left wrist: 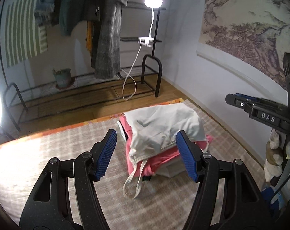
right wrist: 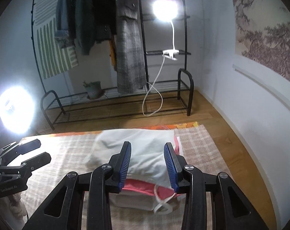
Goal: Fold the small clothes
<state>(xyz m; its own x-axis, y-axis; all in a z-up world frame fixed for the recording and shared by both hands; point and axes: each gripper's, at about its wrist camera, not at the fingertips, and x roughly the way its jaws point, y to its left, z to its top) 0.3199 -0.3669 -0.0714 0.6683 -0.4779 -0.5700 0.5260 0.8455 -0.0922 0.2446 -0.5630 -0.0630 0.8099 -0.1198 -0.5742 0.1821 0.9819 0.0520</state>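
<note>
A white garment (left wrist: 164, 126) is seen draped on top of a small stack, over a pink garment (left wrist: 156, 163), on a checked mat (left wrist: 49, 163) near the mat's far right corner. In the right wrist view the white garment (right wrist: 145, 149) covers the pink garment (right wrist: 139, 187), with a paler folded layer underneath.

Left gripper (left wrist: 146, 154) is spread wide, nothing pinched; the stack is framed between its pads. Right gripper (right wrist: 147, 164) is also spread, empty, hovering just over the near edge of the stack.

White straps (left wrist: 133, 180) are left trailing off the near side onto the mat; in the right view a strap loop (right wrist: 162, 205) lies by the stack's front.

Risks, judged:
- Top garment is rumpled, not squared; if pressed or nudged off-centre, the stack is likely to be toppled or skewed.
- Straps could be snagged by a pad, so the white garment would be dragged off and unfolded.
- If a grasp is taken too deep, the pink layer could be caught together with the white one.
- Both views are motion-blurred, so exact contact cannot be told.
</note>
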